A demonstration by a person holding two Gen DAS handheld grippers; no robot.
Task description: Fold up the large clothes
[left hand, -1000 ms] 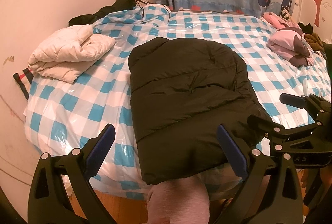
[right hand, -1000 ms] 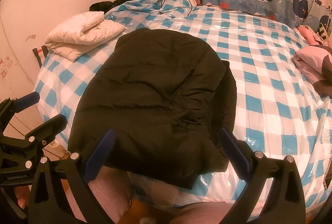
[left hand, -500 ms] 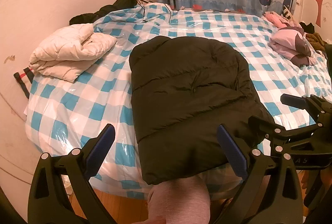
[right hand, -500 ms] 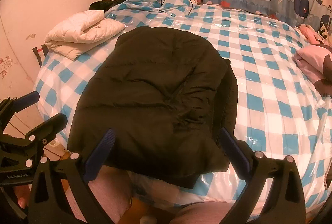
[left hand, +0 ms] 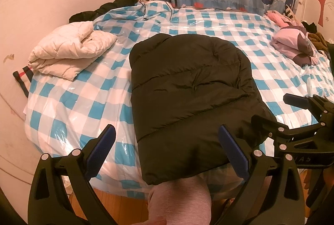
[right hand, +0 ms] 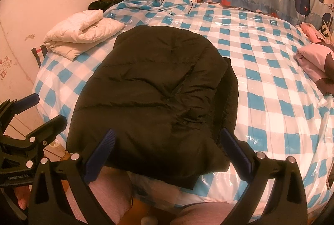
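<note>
- Left wrist view: the black padded jacket (left hand: 187,95), folded into a long slab, lies on the blue-checked bed (left hand: 68,99), its near hem hanging over the bed's edge. The left tongs (left hand: 167,147) hover released above that edge, with the hem between the right finger and the midline; nothing is gripped. The right tongs (left hand: 269,110) enter from the right, spread apart beside the jacket's right flank.
- Right wrist view: the right tongs (right hand: 167,149) hang released over the jacket's (right hand: 154,95) near hem, both fingers framing it without contact. The left tongs (right hand: 43,108) sit at left, spread apart off the bed's (right hand: 271,83) corner. A folded white quilted garment (right hand: 83,34) rests far left.
</note>
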